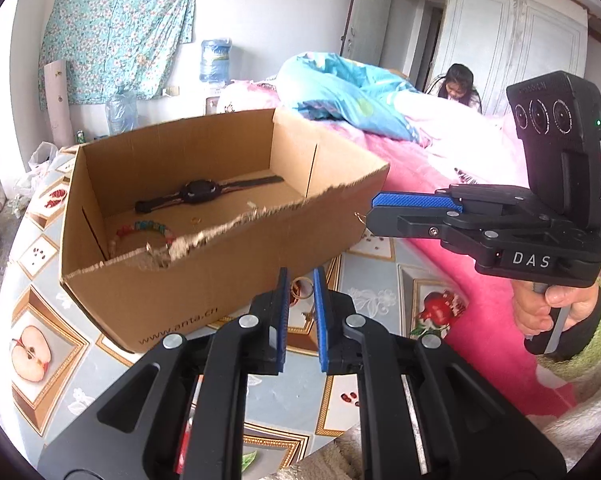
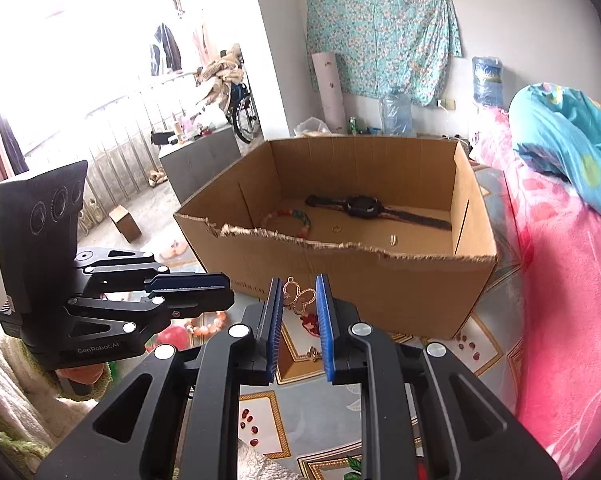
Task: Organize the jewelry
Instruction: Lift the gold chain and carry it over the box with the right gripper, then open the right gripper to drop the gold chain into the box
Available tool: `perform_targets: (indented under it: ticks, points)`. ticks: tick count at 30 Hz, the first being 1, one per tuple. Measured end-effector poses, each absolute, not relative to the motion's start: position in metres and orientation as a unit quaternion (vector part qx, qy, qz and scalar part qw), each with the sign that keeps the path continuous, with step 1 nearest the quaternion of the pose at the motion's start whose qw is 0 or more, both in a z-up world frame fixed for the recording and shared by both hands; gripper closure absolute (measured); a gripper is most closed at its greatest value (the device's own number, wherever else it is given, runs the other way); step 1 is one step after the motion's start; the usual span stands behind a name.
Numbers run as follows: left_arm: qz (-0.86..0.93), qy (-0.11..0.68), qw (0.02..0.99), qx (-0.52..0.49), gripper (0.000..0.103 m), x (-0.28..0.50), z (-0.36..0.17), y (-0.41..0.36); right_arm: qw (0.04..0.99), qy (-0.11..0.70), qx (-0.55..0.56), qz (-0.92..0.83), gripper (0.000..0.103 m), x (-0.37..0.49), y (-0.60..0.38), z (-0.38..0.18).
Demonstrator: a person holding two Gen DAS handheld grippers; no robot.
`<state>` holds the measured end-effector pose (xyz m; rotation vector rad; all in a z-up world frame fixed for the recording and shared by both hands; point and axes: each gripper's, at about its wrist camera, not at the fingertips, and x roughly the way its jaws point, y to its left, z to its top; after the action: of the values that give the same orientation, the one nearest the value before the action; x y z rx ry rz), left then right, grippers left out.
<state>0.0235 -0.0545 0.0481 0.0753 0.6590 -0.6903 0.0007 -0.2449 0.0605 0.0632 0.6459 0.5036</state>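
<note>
Right gripper (image 2: 298, 300): fingers nearly closed, pinching a gold butterfly pendant (image 2: 299, 295), lifted just before the cardboard box (image 2: 380, 280)'s torn near wall. Left gripper (image 1: 300, 292): fingers also narrowly parted, clamping a gold ring (image 1: 300, 289), likewise before that wall. Inside the box: black watch (image 2: 362, 205) at the back, bead bracelet (image 2: 296, 218) toward its left end, small gold pieces on the floor. Pink blanket (image 2: 560, 300) right of the box.

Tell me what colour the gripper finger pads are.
Blue pads, clearest in the right wrist view.
</note>
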Motion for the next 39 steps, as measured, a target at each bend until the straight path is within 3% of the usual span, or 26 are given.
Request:
perform_targets:
  ticks: [9, 22, 29, 39]
  points:
    - [-0.321, 0.301, 0.898, 0.025, 0.092, 0.063, 0.088, -0.057, 0.928, 0.272, 0.029, 0.255, 0.086, 0.033, -0.259, 0.095]
    - [-0.306, 0.478, 0.822, -0.055, 0.092, 0.167, 0.038, -0.080, 0.880, 0.416, -0.004, 0.227, 0.086, 0.154, -0.254, 0.056]
    - [-0.305, 0.469, 0.826, -0.070, 0.083, 0.173, 0.032, -0.080, 0.873, 0.440, -0.033, 0.209, 0.085, 0.179, -0.249, 0.048]
    - [-0.293, 0.419, 0.856, -0.074, 0.082, 0.161, 0.052, -0.060, 0.885, 0.424, -0.013, 0.195, 0.085, 0.181, -0.259, 0.057]
